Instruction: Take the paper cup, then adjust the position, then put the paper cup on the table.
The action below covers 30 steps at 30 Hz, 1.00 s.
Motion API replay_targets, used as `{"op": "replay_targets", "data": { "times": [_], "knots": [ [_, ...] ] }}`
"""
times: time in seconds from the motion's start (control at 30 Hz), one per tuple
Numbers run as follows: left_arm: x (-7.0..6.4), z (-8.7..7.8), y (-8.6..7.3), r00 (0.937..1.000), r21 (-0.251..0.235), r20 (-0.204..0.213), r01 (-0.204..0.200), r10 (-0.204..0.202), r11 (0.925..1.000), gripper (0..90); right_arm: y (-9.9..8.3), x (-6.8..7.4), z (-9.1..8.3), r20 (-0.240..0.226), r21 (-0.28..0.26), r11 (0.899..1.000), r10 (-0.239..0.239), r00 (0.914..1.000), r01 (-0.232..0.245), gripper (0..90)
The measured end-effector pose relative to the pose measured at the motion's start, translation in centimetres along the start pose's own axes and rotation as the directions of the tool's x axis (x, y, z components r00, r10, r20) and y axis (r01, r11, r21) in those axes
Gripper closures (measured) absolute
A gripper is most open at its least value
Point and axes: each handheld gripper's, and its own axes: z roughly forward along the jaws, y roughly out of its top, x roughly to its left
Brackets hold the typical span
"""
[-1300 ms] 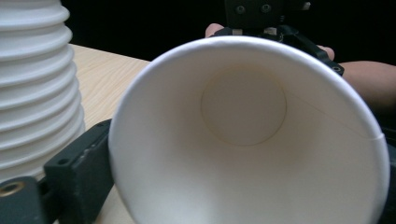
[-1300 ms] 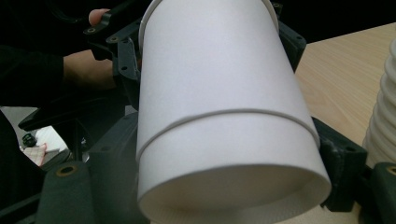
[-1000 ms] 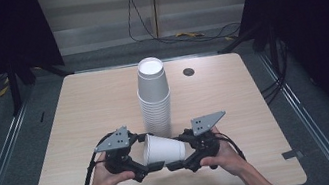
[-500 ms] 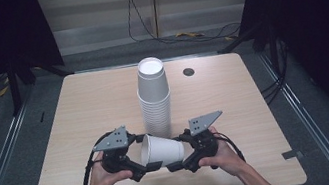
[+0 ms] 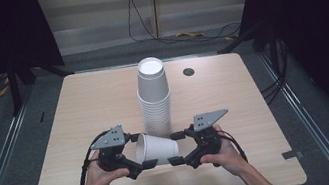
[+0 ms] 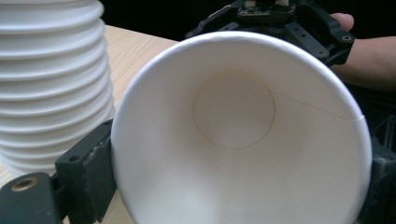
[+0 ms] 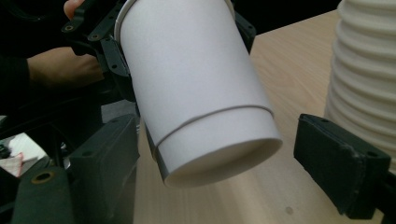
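On the pale wood-grain table [image 5: 79, 111], a rounded-corner rectangle with a small dark round grommet [image 5: 188, 71] near its far edge, we see a tall stack of white paper cups [image 5: 154, 96] standing mouth down at the middle. Around the table lies a grey floor [image 5: 24, 146] with metal rails, dark curtains hang at both sides, and a light panelled wall [image 5: 99, 17] with trailing cables closes the far end.

Near the front edge we hold a single white paper cup [image 5: 156, 148] on its side, lifted between the two grippers, just in front of the stack. Its paper is matte and smooth, with a rolled rim, a faint side seam and a recessed round base. The stack shows as a ribbed column of nested rims.

Our left gripper [image 5: 137, 153], black with padded jaws and a grey three-cornered plate, pinches the single cup at its mouth end, jaws against both sides of the rim. Our right gripper [image 5: 176, 147] has its jaws spread around the base end, with a gap showing on the stack side.

We can read no print or label on anything.
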Motion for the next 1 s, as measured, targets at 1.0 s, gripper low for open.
{"op": "replay_targets", "data": {
  "times": [1.0],
  "knots": [
    [3.1, -3.6, -0.6, 0.9815, 0.186, -0.191, 0.052, -0.016, 0.9812, 8.9, -2.3, -1.1, -5.3, 0.325, -0.035, 0.995, 0.104, 0.9399, -0.098, 16.3]
  ]
}}
